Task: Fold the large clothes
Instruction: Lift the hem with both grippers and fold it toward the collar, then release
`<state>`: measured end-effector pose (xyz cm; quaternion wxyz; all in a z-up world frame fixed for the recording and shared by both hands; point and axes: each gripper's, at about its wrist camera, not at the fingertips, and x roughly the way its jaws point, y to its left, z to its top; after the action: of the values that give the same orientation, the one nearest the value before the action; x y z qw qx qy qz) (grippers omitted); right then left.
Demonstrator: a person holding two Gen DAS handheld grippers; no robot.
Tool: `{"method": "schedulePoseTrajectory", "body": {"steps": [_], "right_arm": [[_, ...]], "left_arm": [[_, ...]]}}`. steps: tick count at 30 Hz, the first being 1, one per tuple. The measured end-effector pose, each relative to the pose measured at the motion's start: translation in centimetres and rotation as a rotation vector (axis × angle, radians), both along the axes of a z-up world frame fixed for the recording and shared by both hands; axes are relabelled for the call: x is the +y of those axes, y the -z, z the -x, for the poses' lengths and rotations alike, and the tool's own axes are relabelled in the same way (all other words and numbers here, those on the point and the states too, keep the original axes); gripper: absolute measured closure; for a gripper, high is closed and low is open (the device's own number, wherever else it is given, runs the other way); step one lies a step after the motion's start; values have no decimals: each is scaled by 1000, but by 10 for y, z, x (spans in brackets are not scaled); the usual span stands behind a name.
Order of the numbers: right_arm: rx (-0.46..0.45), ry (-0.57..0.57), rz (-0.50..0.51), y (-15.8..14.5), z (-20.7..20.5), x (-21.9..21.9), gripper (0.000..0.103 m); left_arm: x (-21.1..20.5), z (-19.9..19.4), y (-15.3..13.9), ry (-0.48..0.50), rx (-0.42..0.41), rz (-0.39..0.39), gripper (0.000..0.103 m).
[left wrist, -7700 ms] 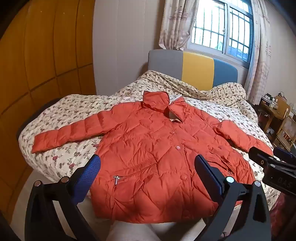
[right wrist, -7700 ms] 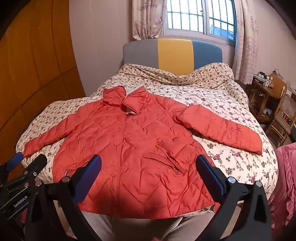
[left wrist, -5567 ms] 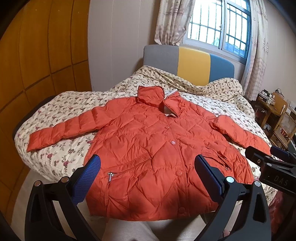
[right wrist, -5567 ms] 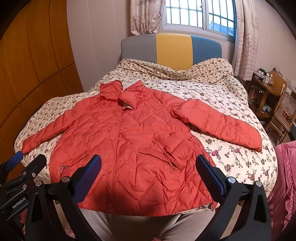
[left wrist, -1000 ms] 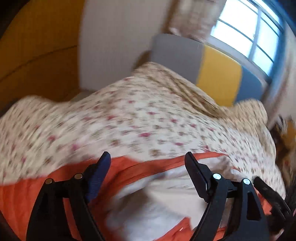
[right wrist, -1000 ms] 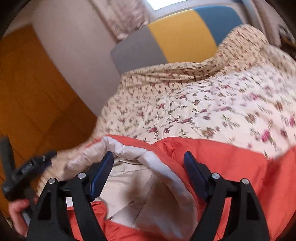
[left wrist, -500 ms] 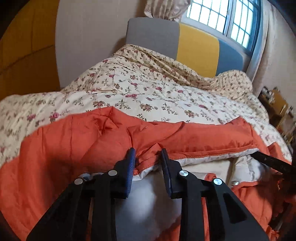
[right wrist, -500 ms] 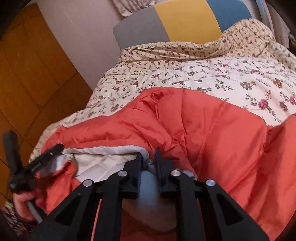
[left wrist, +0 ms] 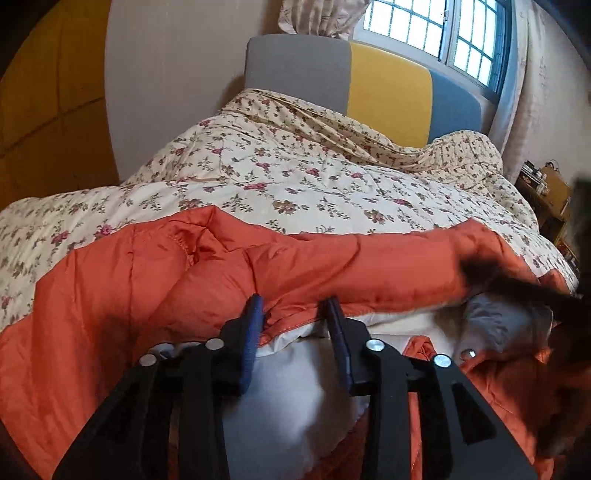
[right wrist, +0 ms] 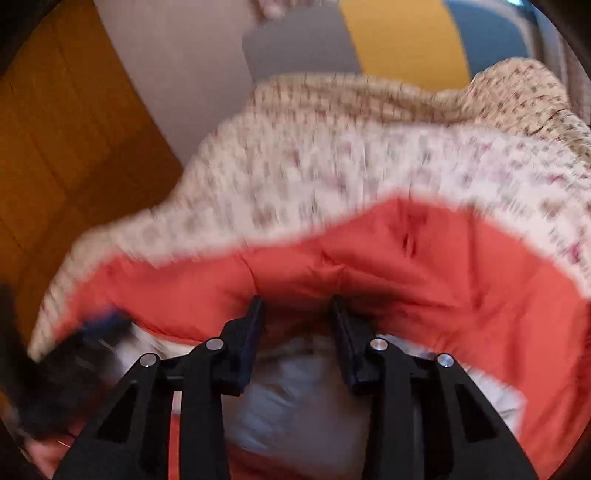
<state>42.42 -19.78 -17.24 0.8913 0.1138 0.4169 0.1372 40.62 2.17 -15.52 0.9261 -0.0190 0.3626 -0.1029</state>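
Going left to right in the left wrist view: orange wooden wardrobe panels (left wrist: 48, 99) on the far left, then the bed (left wrist: 295, 177) with its flowery cream quilt, a grey, yellow and blue headboard (left wrist: 388, 92), a barred window (left wrist: 436, 33) up top, and a small wooden side stand (left wrist: 550, 192) at the right edge.

The orange puffer jacket (left wrist: 155, 280) lies across the near part of the bed, bunched up, with its pale lining showing along the edge. The left gripper (left wrist: 293, 314) has its blue-padded fingers (left wrist: 253, 328) drawn in close with the jacket's hem caught between them, orange outside and cream lining both. A dark blurry shape at the right edge, touching the jacket, looks like the right gripper but it's too smeared to be sure.

The right wrist view is badly motion-blurred. The right gripper (right wrist: 295, 314) has its fingers pulled in narrow around a fold of the jacket (right wrist: 424, 258), lining underneath. A dark blur low on the left is probably the left gripper.

No readable writing or brand anywhere in either view.
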Motion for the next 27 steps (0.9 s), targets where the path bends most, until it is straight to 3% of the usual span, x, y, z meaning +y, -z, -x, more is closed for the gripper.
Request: {"method": "schedulePoseTrajectory", "body": {"steps": [3, 4, 6, 7, 8, 10, 11, 12, 14, 16, 21, 24, 27], "right_arm": [[-33, 0, 4, 6, 5, 0, 67], [-36, 1, -2, 8, 5, -1, 67], [-43, 3, -2, 9, 5, -2, 67], [-46, 4, 2, 8, 6, 0, 67], [-49, 4, 11, 9, 6, 1, 67], [-52, 5, 14, 8, 5, 2, 67], [-54, 6, 10, 8, 6, 2, 67], [-55, 6, 7, 6, 8, 1, 67], [-61, 6, 3, 5, 10, 1, 67], [-67, 6, 4, 5, 11, 1, 66], [-70, 5, 23, 5, 10, 4, 66], [-74, 8, -22, -1, 14, -3, 65], [-162, 52, -15, -22, 30, -15, 63]], "left_arm": [[-5, 14, -15, 20, -40, 2, 49], [-6, 19, -22, 19, -69, 10, 47], [-12, 33, -44, 18, -162, 40, 29], [-17, 34, -51, 12, -179, 45, 26], [-23, 31, -55, 7, -174, 47, 26], [-37, 7, -53, -9, -85, 37, 26], [-42, -5, -45, -24, -29, 23, 31], [-45, -20, -32, -42, 32, 12, 43], [-42, -35, -10, -66, 91, -2, 45], [-36, -32, 4, -51, 43, 24, 45], [-35, -38, 11, -52, 63, 28, 45], [-37, -36, 10, -53, 56, 25, 45], [-36, -36, 11, -52, 50, 29, 45]]}}
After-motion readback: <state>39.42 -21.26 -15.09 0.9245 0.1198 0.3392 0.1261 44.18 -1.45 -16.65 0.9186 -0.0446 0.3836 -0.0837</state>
